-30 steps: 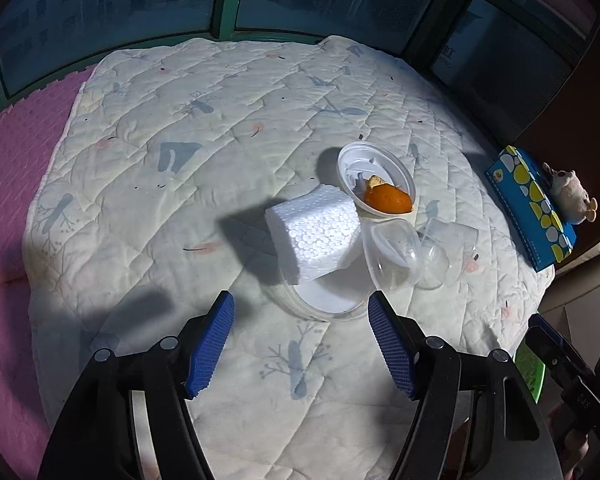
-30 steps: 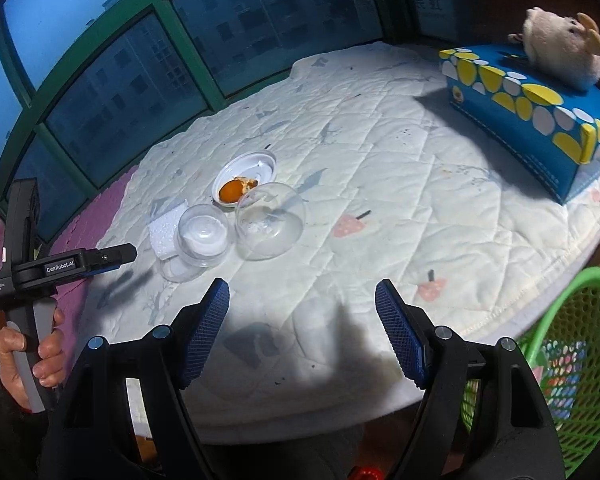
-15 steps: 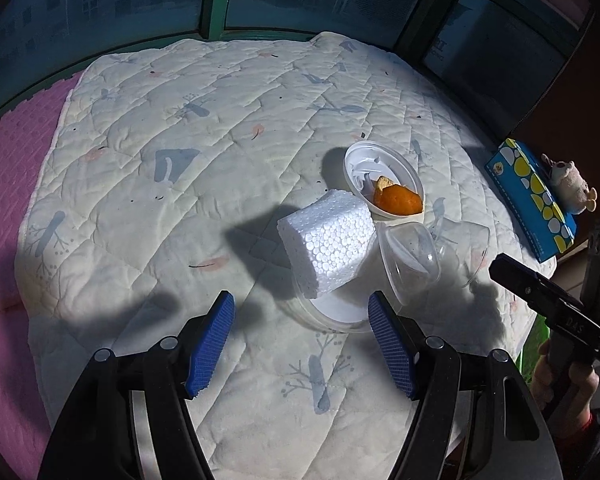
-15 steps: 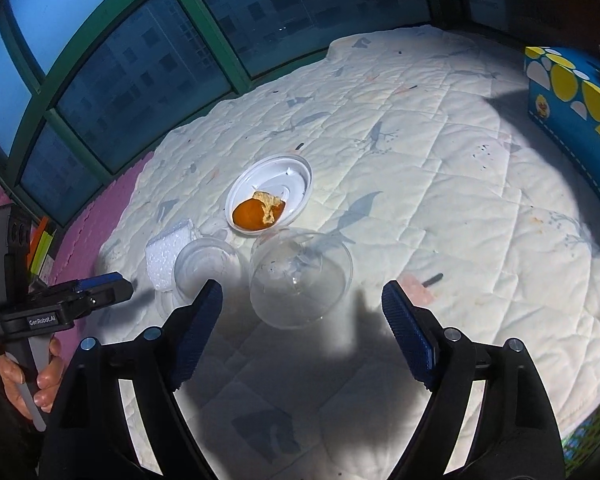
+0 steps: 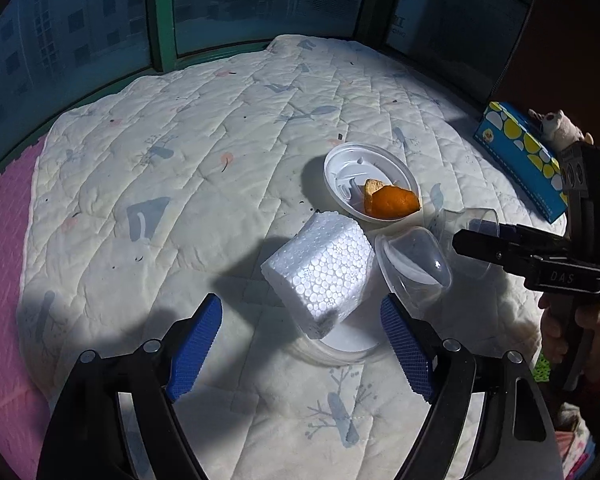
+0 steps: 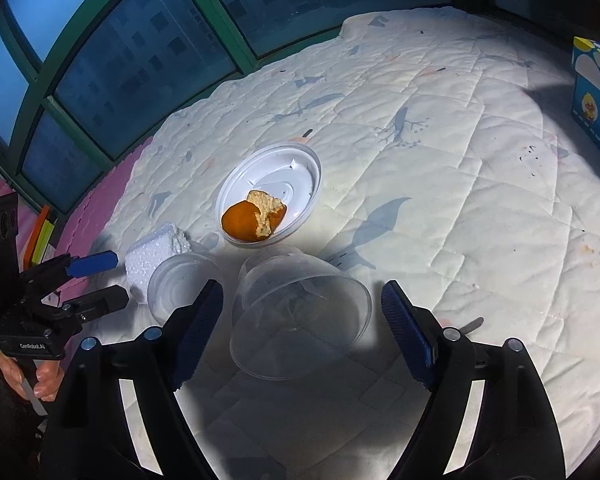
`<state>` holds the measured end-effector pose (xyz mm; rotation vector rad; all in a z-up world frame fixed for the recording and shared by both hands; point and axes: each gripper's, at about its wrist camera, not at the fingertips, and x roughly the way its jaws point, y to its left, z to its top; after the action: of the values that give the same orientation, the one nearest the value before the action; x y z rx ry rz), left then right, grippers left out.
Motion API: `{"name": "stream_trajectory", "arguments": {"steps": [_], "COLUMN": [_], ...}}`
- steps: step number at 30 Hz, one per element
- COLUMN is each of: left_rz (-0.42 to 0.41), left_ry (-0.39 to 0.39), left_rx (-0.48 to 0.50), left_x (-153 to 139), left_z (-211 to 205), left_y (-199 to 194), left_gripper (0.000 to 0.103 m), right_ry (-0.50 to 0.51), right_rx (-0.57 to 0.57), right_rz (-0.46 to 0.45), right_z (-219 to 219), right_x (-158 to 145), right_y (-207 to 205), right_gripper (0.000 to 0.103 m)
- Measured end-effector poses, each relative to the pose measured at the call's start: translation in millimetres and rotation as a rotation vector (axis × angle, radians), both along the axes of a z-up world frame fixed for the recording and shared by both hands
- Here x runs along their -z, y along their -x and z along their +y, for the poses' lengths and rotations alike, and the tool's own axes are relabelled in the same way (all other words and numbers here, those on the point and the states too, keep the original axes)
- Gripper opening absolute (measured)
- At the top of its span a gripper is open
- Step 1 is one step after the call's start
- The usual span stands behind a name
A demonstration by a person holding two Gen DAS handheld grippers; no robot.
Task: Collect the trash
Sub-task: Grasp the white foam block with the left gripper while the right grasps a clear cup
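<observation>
Hovering with jaws spread wide and holding nothing: right gripper straddling the clear dome cup, left gripper framing the foam block. Apparently beginning the pickup step, nothing collected yet; likely needing the right pads lowered around the dome cup's wall, then a soft squeeze, thin plastic probably flexing. Lying on its side on the quilt, the dome cup, long axis running toward the camera, open mouth facing the right gripper, rounded end pointing at the white lid. Sitting in that lid just beyond the dome cup, orange peel. Resting just left of the dome cup, a smaller clear cup, foam block beyond it.
</observation>
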<state>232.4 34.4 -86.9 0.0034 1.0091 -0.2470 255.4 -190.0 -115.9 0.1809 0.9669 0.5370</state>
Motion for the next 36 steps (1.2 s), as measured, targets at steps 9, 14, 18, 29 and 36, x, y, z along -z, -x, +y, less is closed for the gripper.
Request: {"name": "stream_trajectory", "arguments": {"steps": [9,14,18,29,36], "left_rz": [-0.018,-0.040,-0.064,-0.095,-0.125], "left_ry": [-0.085,-0.113,-0.143,-0.128,-0.089], "left_rx": [0.142,0.208,0.232,0.225,0.152], "left_x": [13.0,15.8,18.7,14.0,-8.5], "left_z": [-11.4,-16.8,-21.7,-19.4,-1.2], "left_y": [-12.4,-15.7,-16.6,-8.5,0.2], "left_gripper": [0.079,0.079,0.076,0.060,0.059], "right_ry": [0.001,-0.009,-0.022,-0.052,-0.063], "right_rx": [0.005,0.018,0.034,0.072,0.096], "right_rz": [0.000,-0.003,-0.009,-0.030,-0.052], "right_z": [0.4,-1.6,-5.0,-15.0,-22.4], "right_x": [0.0,-2.2,-7.3,-18.7,-28.2], "right_y": [2.0,7.3,13.3,33.9,52.8], "right_gripper": [0.065,0.065,0.065,0.065,0.065]}}
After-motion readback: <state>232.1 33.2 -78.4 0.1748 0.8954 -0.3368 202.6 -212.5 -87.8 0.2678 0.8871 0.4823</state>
